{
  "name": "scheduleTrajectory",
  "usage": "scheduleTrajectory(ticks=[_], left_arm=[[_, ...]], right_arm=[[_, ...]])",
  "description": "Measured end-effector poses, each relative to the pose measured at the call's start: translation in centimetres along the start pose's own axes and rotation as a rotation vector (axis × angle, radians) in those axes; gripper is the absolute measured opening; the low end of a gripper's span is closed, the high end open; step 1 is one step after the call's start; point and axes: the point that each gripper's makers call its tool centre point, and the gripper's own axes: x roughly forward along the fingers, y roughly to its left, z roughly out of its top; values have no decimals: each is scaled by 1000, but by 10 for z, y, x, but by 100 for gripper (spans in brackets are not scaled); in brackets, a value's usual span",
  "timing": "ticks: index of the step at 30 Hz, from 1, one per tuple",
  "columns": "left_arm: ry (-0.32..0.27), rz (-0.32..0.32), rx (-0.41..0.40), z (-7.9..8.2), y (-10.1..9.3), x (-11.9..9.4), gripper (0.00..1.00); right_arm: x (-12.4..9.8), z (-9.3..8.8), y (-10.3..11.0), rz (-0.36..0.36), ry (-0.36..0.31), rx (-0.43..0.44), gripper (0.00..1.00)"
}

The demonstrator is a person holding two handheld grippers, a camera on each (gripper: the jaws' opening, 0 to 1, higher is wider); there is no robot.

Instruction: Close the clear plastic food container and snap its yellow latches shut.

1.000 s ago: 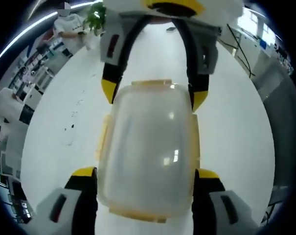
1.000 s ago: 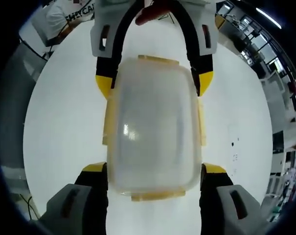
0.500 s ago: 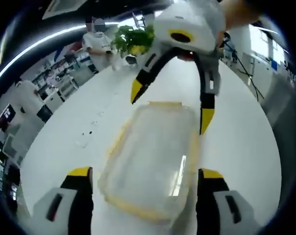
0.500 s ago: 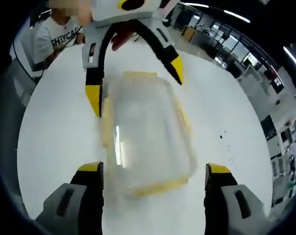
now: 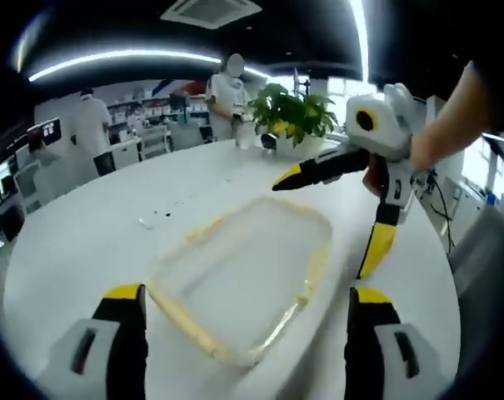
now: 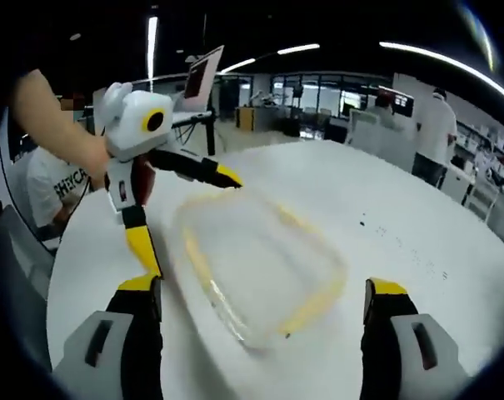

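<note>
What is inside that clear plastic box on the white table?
Nothing shows inside the clear plastic food container: through its lid only the white table shows. Glare and blur could hide something small. Both open grippers, left and right, are off it.

- Wide white table (image 5: pixel 85 242) under long ceiling light strips (image 5: pixel 118 57).
- Potted green plant (image 5: pixel 290 112) at the table's far edge.
- Desks and monitors (image 6: pixel 203 77) stand behind.
</note>
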Motion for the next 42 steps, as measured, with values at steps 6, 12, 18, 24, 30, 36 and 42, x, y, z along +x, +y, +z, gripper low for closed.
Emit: scheduleTrajectory(ticks=[6,12,18,24,30,36,42], left_arm=[[-20,0,-45,-8,-6,-2,99],[-59,14,-96,-5,-6,-5,99],[-67,40,-122,-7,-6,-12,99],[-51,61,-154,-15,-11,-23,99],[-80,121,-208,-21,-6,-43,98],[-86,148,-234,-27,-3,-62,96],[-87,178,-251,-34,-2,-80,95]], right_arm=[[-5,-9,11,-4,-30,43,100],[-12,-9,11,-72,-76,182,100],[-14,-3,15,-76,-93,167,98],[-20,-3,14,-87,-74,156,95],[-35,0,10,-110,-103,207,93],[-54,-8,6,-128,-87,195,91],[-74,-17,9,-157,-82,211,90]])
